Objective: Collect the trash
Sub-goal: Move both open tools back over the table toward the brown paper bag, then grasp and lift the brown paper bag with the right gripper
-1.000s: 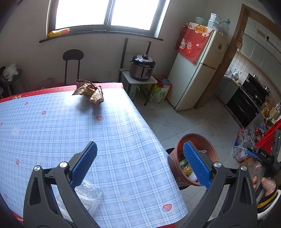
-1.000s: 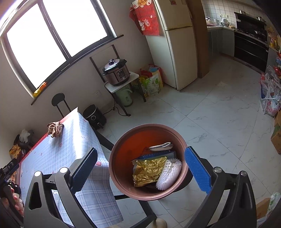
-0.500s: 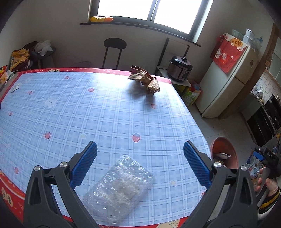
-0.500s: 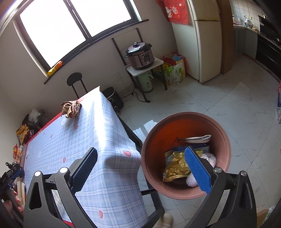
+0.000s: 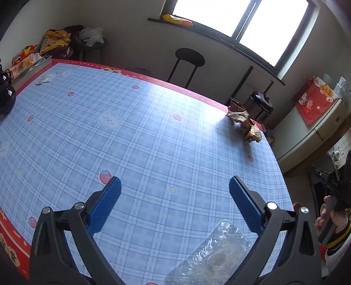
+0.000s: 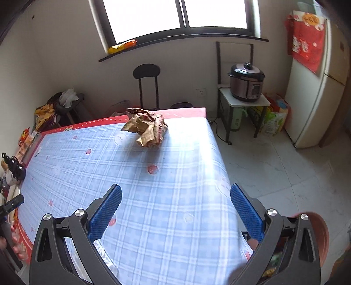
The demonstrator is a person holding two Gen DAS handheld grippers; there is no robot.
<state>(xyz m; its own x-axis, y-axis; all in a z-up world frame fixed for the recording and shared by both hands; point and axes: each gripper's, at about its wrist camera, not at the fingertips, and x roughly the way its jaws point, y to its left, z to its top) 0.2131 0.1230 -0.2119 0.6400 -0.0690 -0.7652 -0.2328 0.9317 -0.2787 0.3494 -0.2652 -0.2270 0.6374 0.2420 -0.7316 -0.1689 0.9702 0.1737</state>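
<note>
Pretty ordinary kitchen-dining room. A big window (image 6: 179,15) with a dark frame is set in the pale wall (image 6: 65,54) straight ahead, and lots of daylight is thrown across the blue checked tablecloth (image 6: 171,186). A black round-backed chair (image 6: 146,72) is parked against that wall beyond the table. Ahead and to the right, a pressure cooker (image 6: 246,84) is kept on a small white stand (image 6: 244,102), with a cream fridge (image 6: 316,87) further right. The floor (image 6: 274,171) is done in light marble-look tiles. A cluttered stool (image 5: 87,43) is seen far left.
</note>
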